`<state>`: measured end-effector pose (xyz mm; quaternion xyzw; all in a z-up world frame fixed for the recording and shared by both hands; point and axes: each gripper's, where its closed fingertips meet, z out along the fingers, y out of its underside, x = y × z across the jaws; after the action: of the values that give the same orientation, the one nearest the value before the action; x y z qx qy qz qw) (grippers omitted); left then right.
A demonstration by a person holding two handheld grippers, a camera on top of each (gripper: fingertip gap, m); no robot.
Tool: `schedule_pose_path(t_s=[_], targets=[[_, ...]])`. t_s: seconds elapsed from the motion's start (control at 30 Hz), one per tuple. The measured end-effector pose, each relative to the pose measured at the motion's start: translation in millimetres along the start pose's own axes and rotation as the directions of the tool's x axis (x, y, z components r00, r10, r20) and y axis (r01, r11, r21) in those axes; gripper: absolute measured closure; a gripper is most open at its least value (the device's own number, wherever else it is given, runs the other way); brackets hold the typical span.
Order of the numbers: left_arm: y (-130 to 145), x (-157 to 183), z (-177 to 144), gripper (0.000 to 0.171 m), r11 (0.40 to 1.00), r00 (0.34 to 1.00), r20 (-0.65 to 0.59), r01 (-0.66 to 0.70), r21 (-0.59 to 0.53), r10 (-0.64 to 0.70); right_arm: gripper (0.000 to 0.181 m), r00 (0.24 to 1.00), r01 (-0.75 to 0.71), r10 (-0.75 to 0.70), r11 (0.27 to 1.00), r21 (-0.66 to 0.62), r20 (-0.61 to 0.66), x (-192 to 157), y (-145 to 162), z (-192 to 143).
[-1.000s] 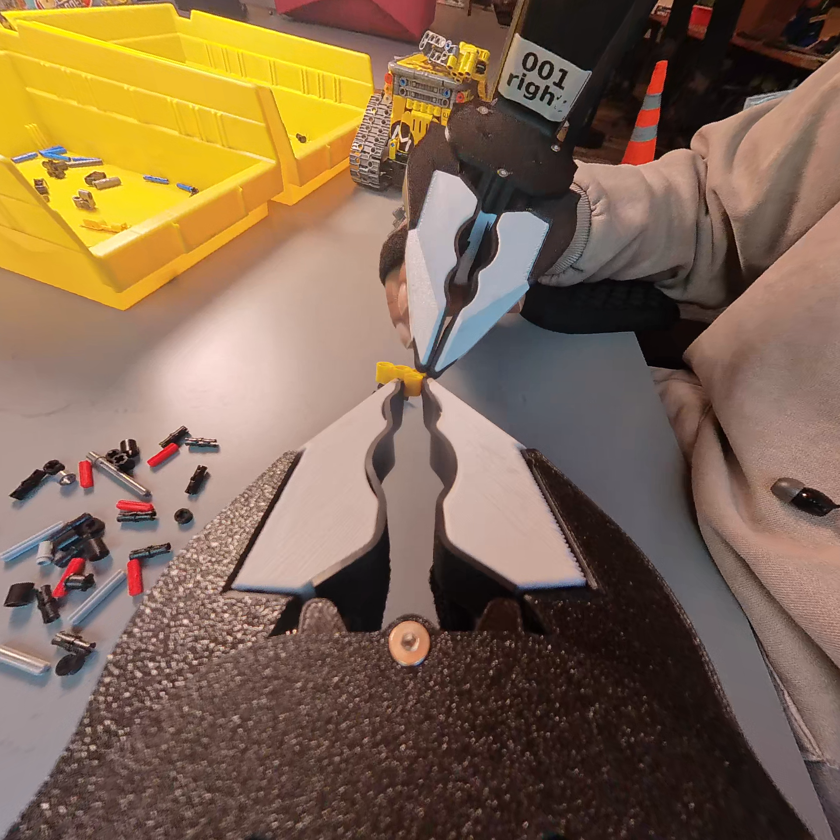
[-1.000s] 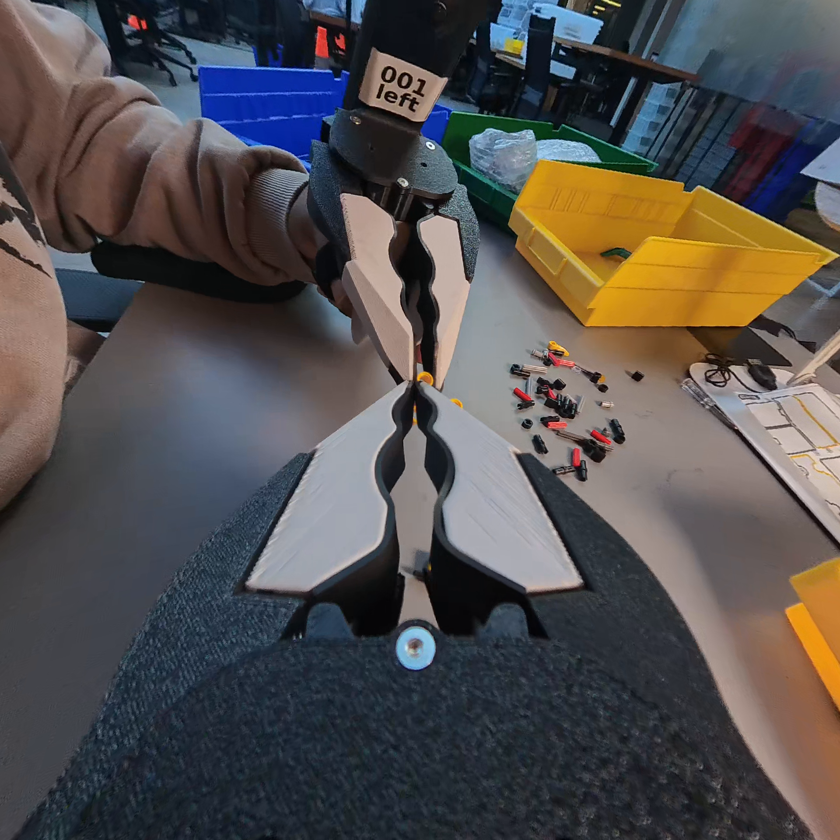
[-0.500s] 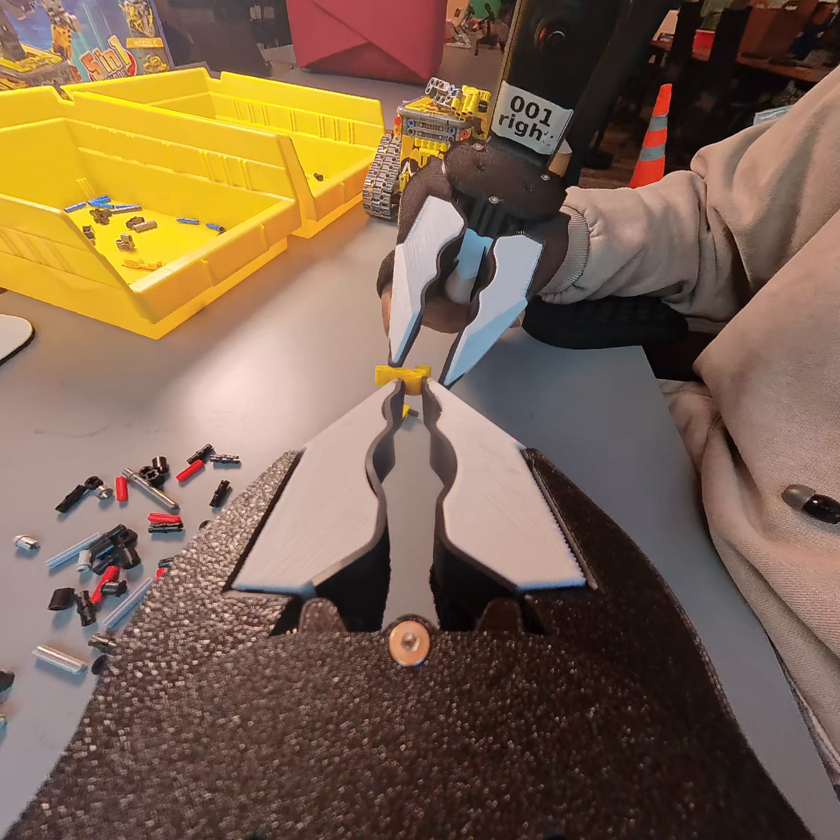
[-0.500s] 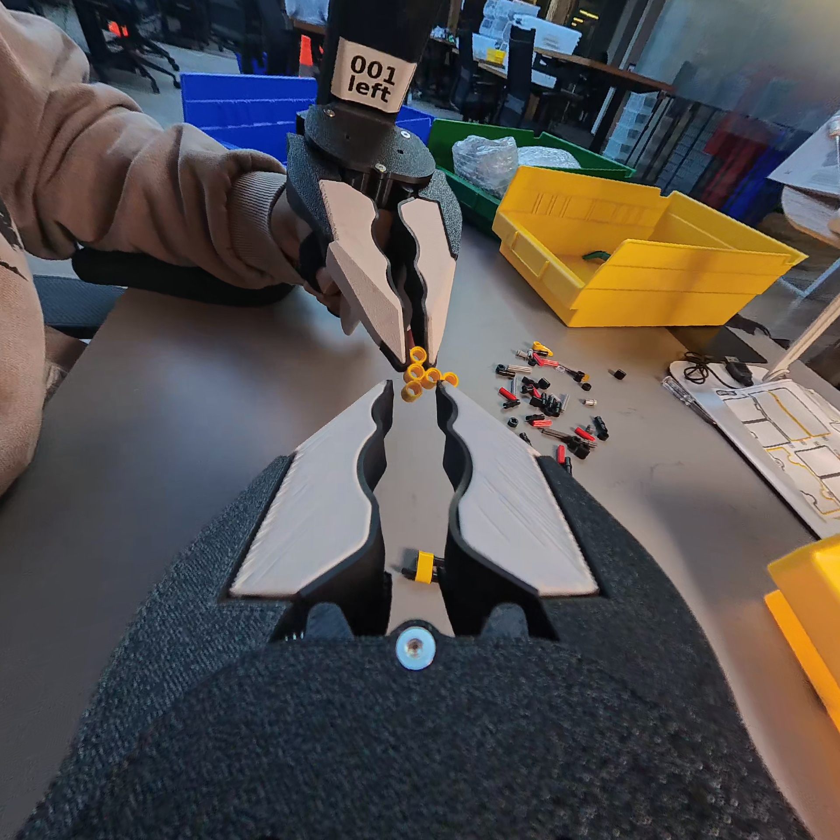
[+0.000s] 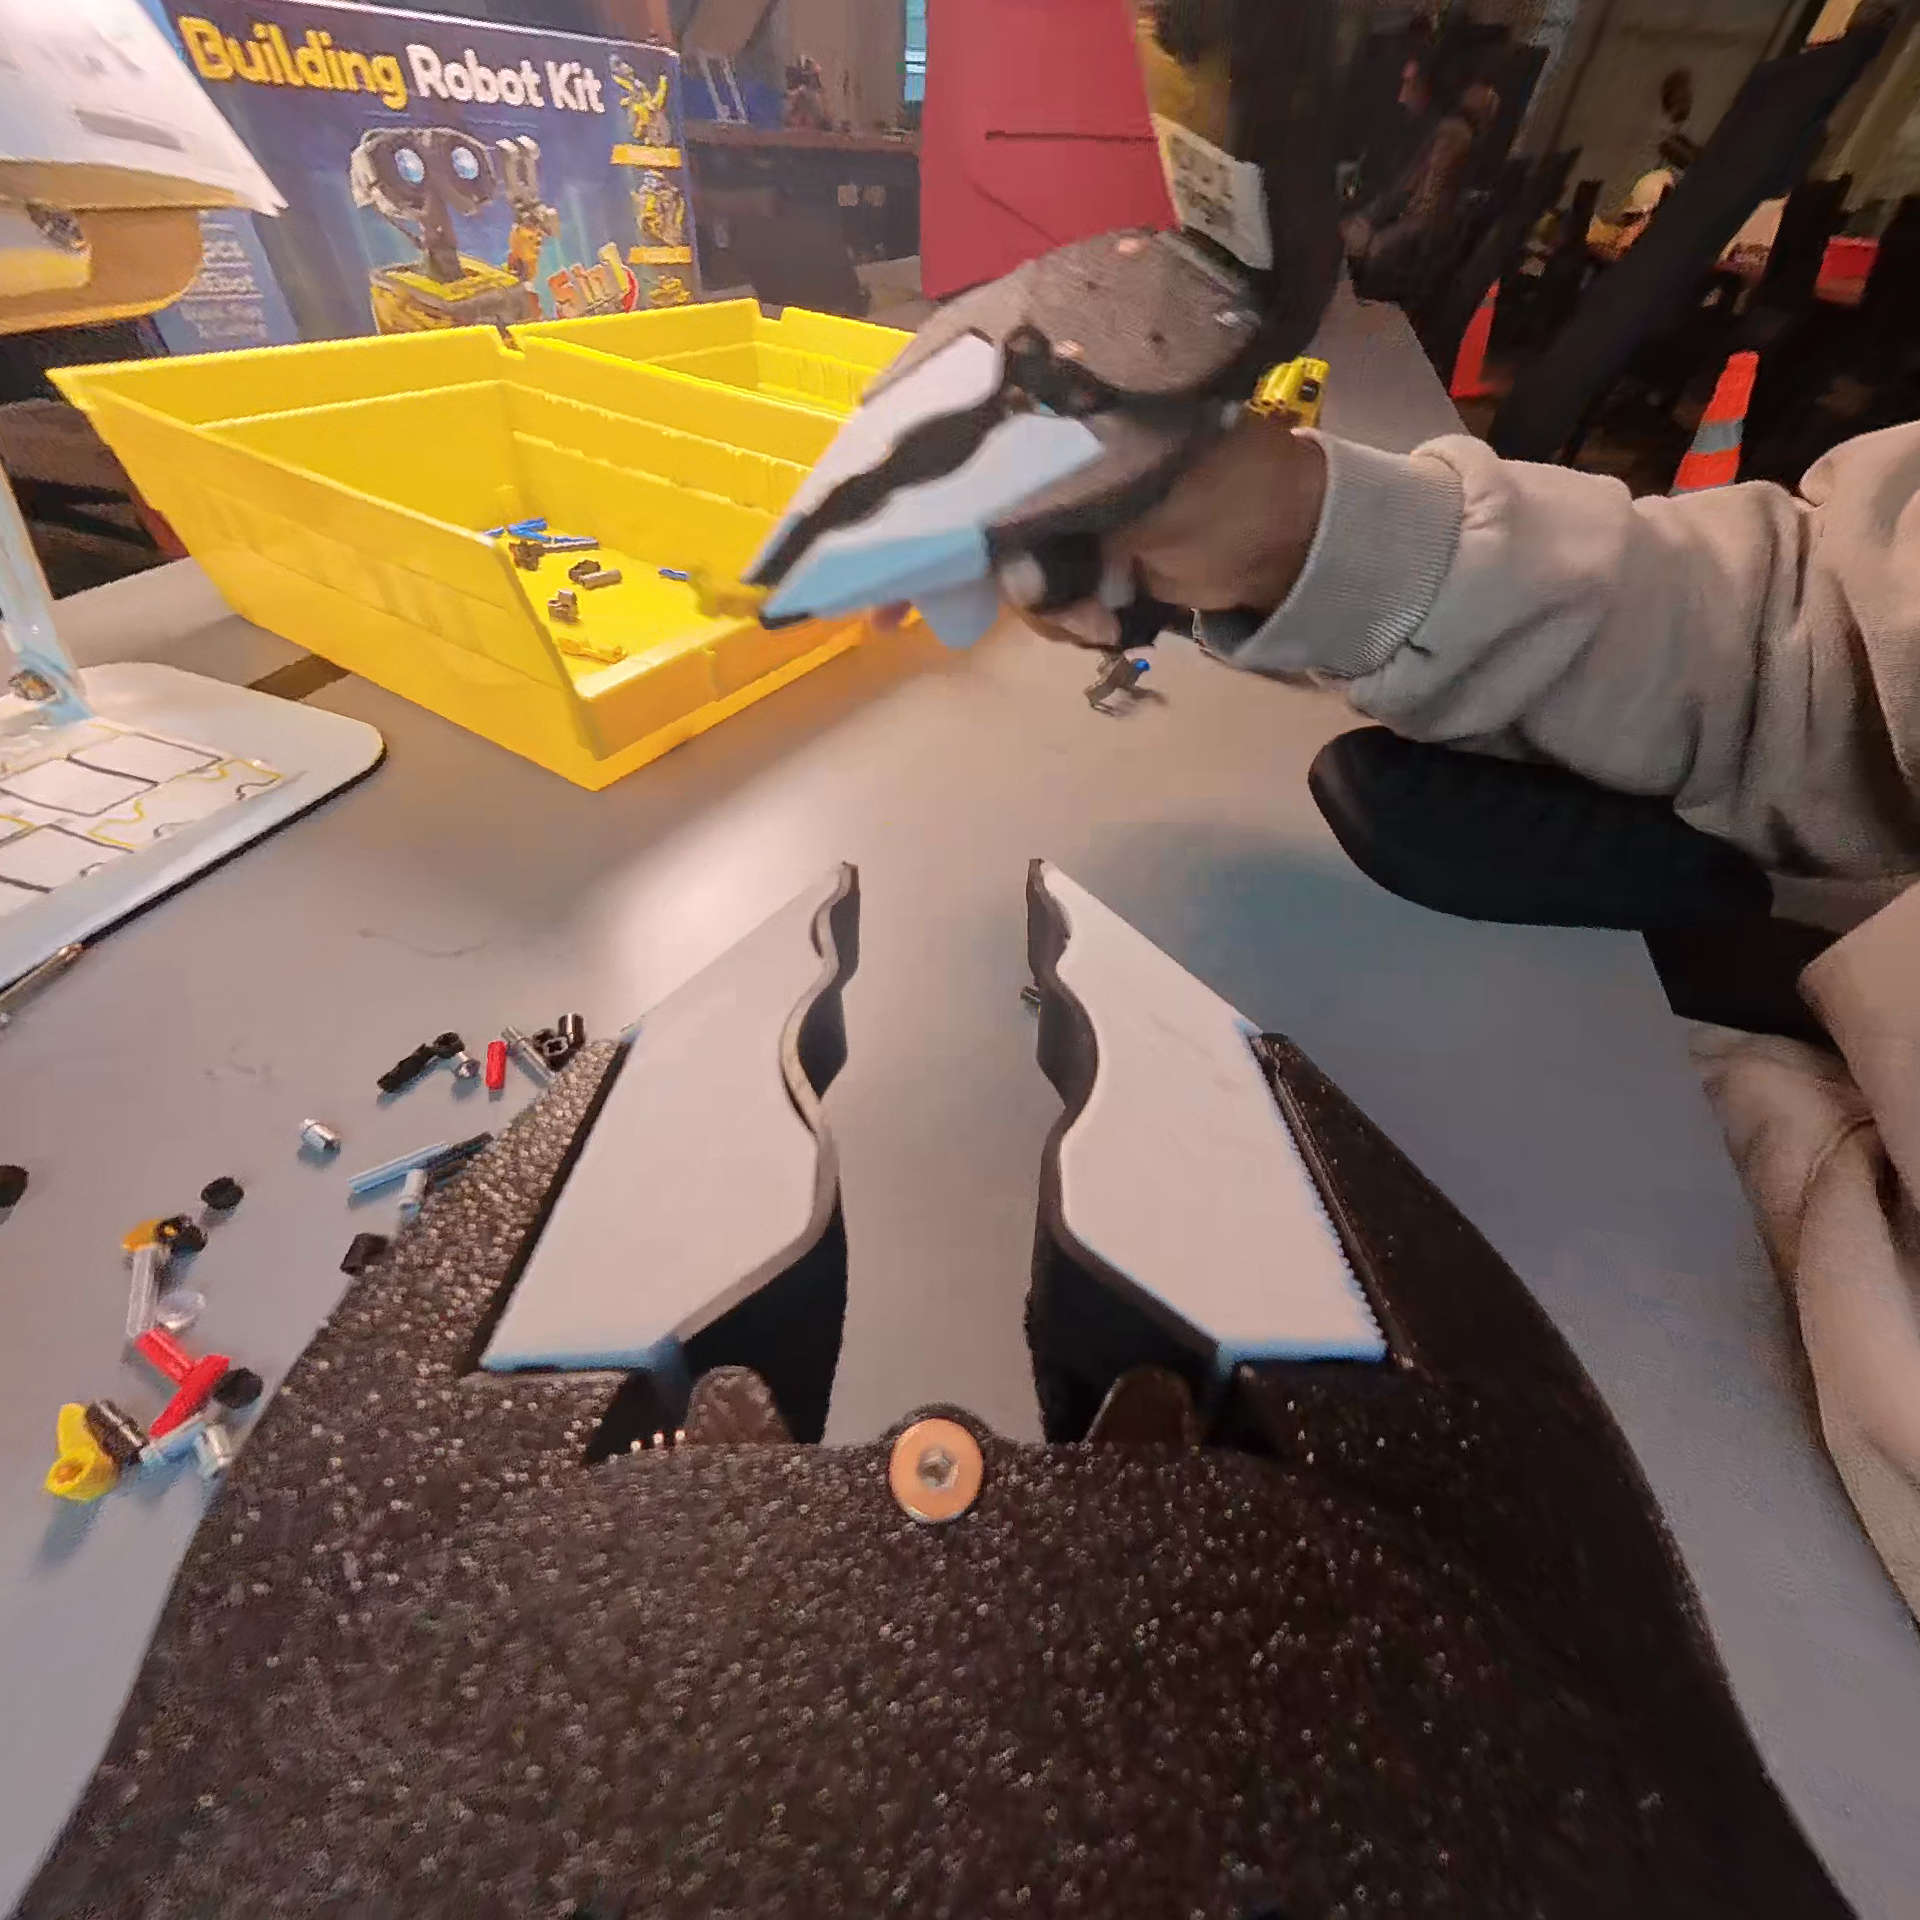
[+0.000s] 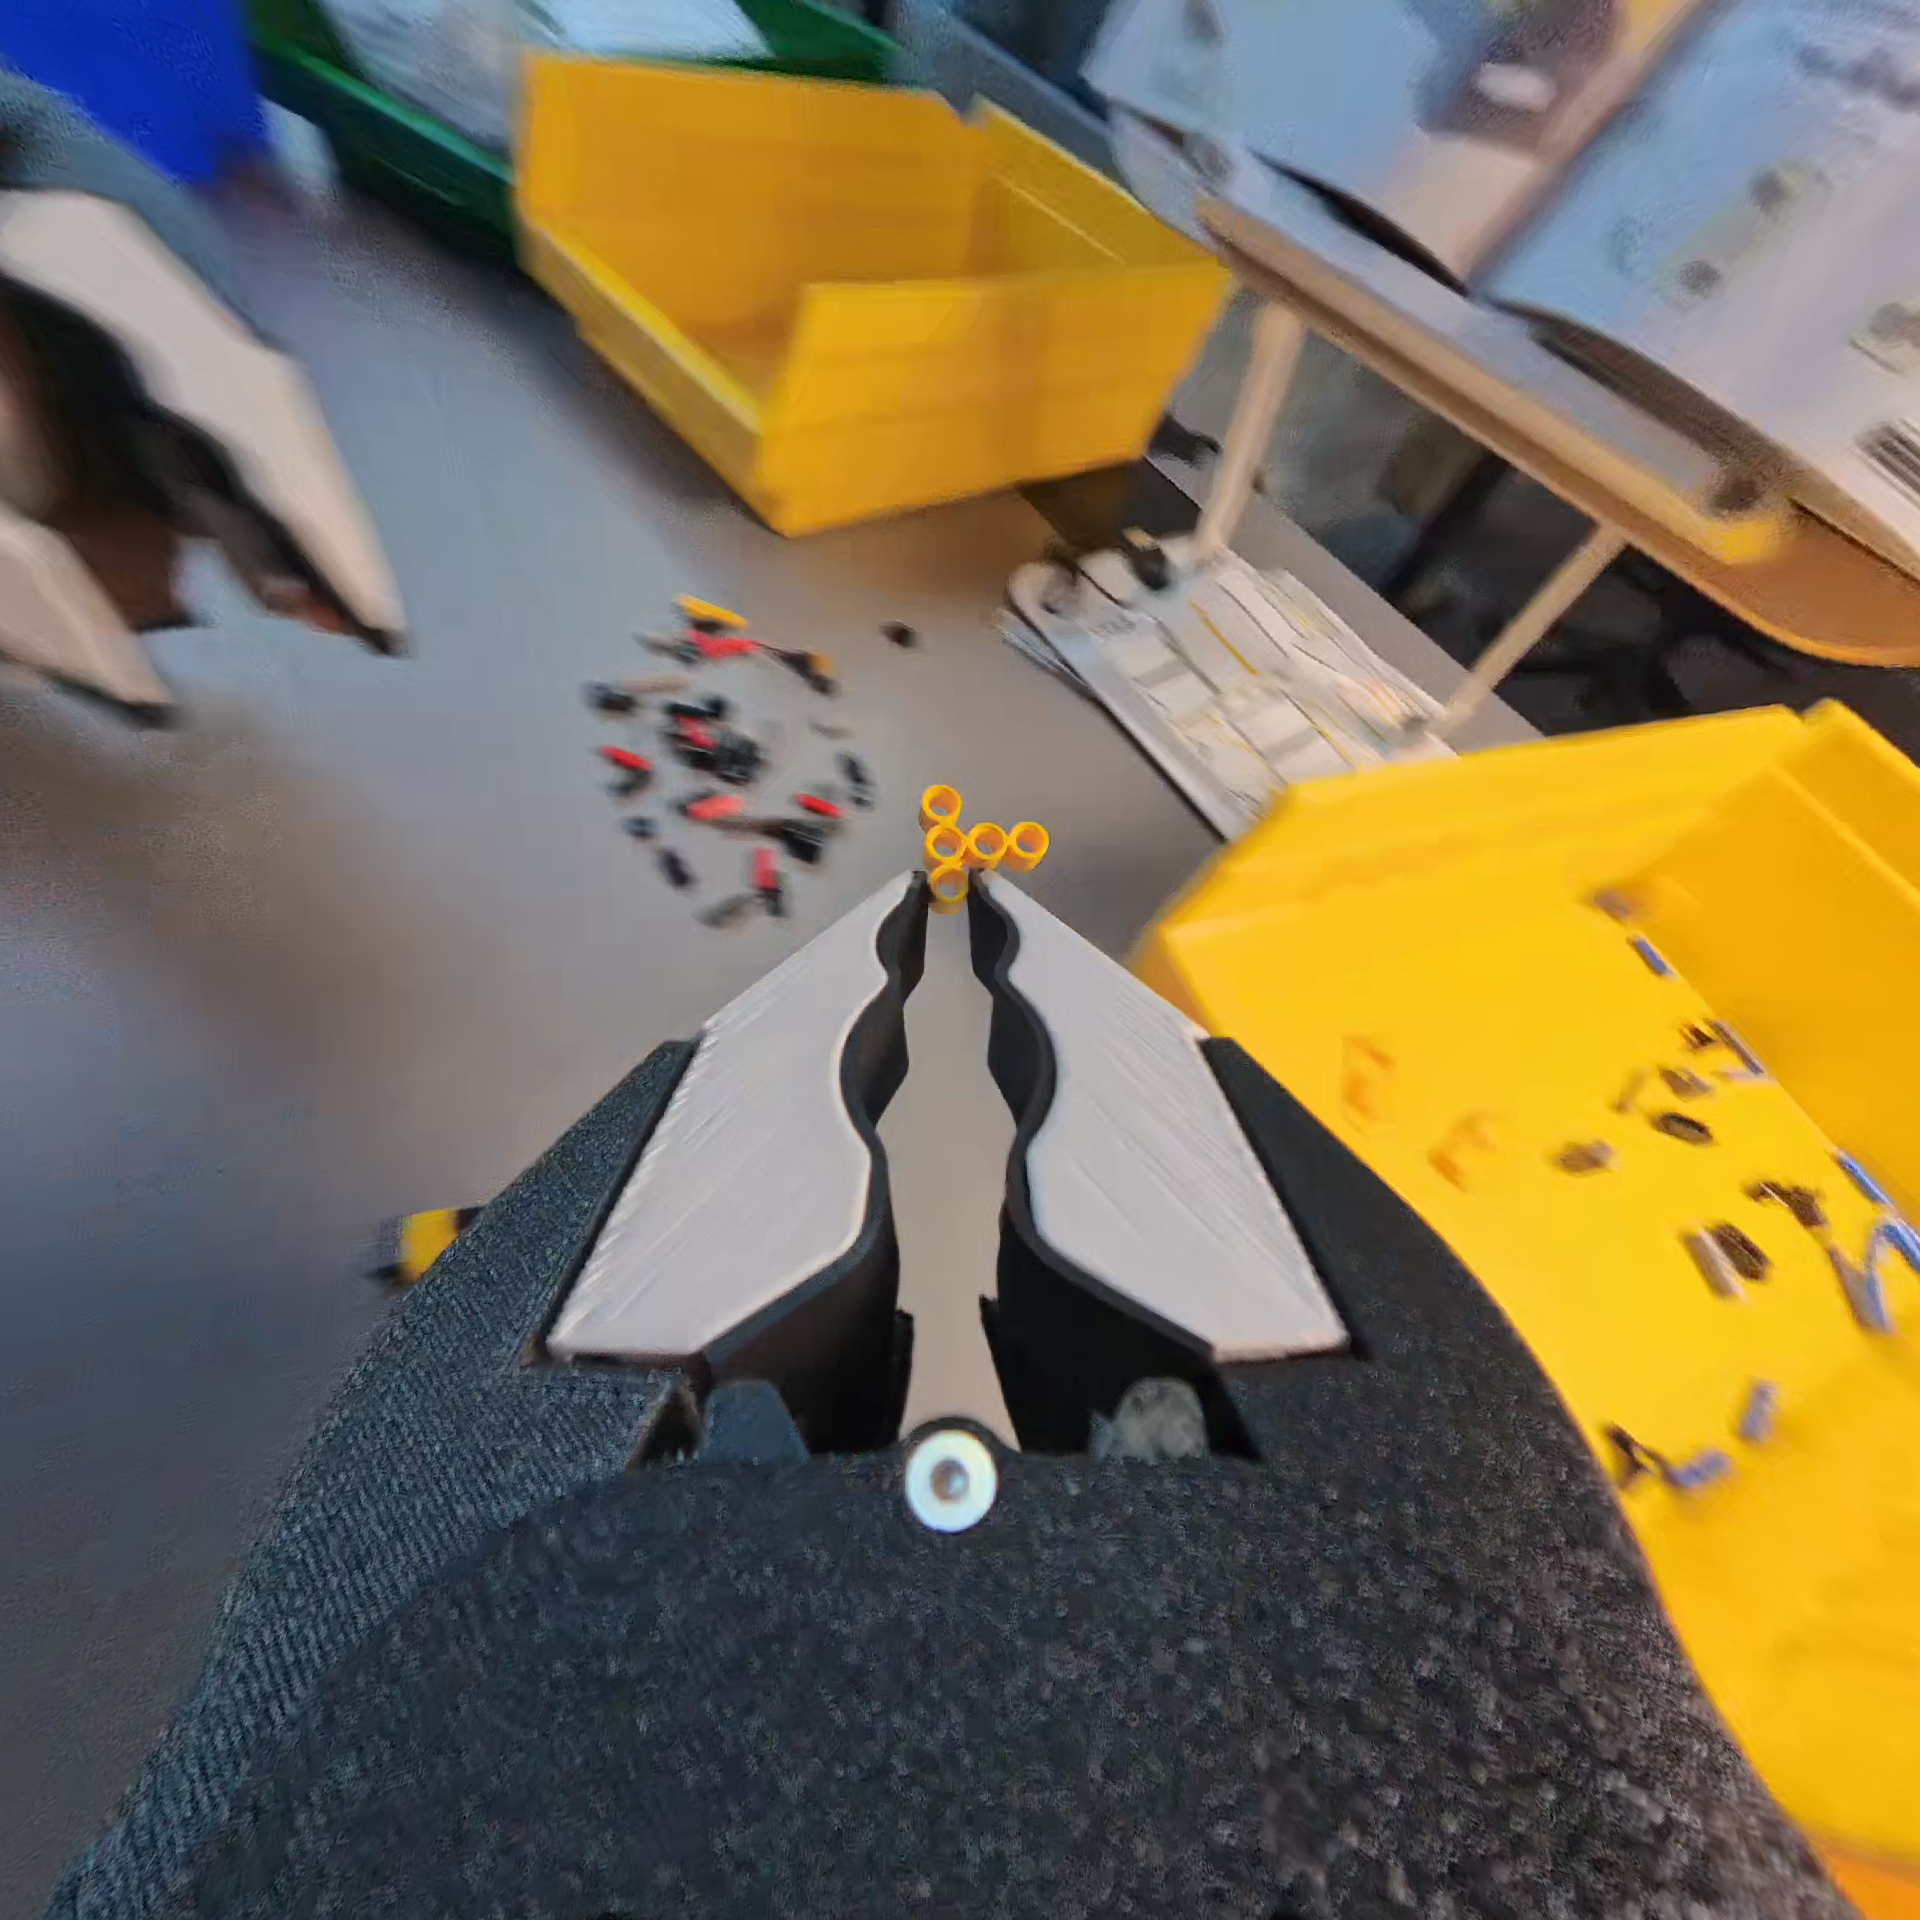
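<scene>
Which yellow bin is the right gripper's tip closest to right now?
The near yellow bin holding small black and blue parts, just right of the right gripper, which pinches a yellow connector. The empty-looking far yellow bin sits well beyond.

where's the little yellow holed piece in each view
Left wrist view: the yellow holed piece is upper centre, blurred, at the tips of the right gripper, in front of the yellow bin.
Right wrist view: centre, pinched by that gripper.
Shared landmark: the scattered small parts.

Grey table (image 5: pixel 935 790), dim cluttered workshop
</scene>
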<state>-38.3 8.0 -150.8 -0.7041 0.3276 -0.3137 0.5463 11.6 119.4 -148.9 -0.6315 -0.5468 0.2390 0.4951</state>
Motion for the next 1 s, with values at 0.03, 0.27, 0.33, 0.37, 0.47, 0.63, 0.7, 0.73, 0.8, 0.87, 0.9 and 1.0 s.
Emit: schedule_pose_path(t_s=[0.03,0.27,0.33,0.37,0.47,0.63,0.7,0.73,0.8,0.87,0.9,1.0], targets=[[0,-4,-1,0.139,1.000,1.000,0.010,0.017,0.002,-0.017,0.176,0.996,-0.042,0.035,0.996,-0.079,-0.084,39,10,6],[23,-23,0,0.140,0.996,0.997,0.083,0.000,-0.085,0.007,0.169,0.886,-0.286,0.111,0.896,-0.341,-0.450,230,79,71],[24,-22,0,0.140,0.996,0.997,0.081,-0.001,-0.090,0.009,0.160,0.861,-0.357,0.179,0.879,-0.317,-0.476,246,87,77],[23,-21,0,0.140,0.996,0.997,0.078,-0.005,-0.091,0.012,0.157,0.850,-0.376,0.204,0.881,-0.287,-0.487,250,84,76],[19,-19,-1,0.139,0.997,0.997,0.074,-0.016,-0.082,0.022,0.157,0.835,-0.357,0.231,0.918,-0.173,-0.499,247,58,56],[18,-22,-3,0.138,0.997,0.997,0.077,0.007,-0.080,-0.001,0.158,0.931,-0.265,0.260,0.964,0.016,-0.256,166,-4,13],[17,-25,-5,0.138,0.996,0.996,0.088,0.001,-0.085,0.007,0.158,0.969,-0.243,0.244,0.970,-0.032,0.043,87,-11,2],[18,-26,-6,0.137,0.996,0.995,0.095,-0.006,-0.091,0.015,0.158,0.952,-0.201,0.214,0.976,-0.084,0.217,40,-8,-7],[17,-29,-8,0.138,0.995,0.993,0.112,-0.031,-0.096,0.041,0.157,0.890,-0.045,0.111,0.987,-0.157,0.443,-38,13,-28],[16,-29,-9,0.138,0.993,0.990,0.117,-0.067,-0.097,0.078,0.157,0.872,0.109,0.009,0.971,-0.212,0.490,-85,43,-33],[16,-29,-8,0.138,0.991,0.989,0.117,-0.079,-0.104,0.091,0.157,0.861,0.142,-0.001,0.961,-0.238,0.509,-104,55,-32],[22,-24,-4,0.139,0.989,0.991,0.093,-0.082,-0.121,0.094,0.152,0.877,0.202,-0.035,0.932,-0.302,0.479,-127,81,-18]])
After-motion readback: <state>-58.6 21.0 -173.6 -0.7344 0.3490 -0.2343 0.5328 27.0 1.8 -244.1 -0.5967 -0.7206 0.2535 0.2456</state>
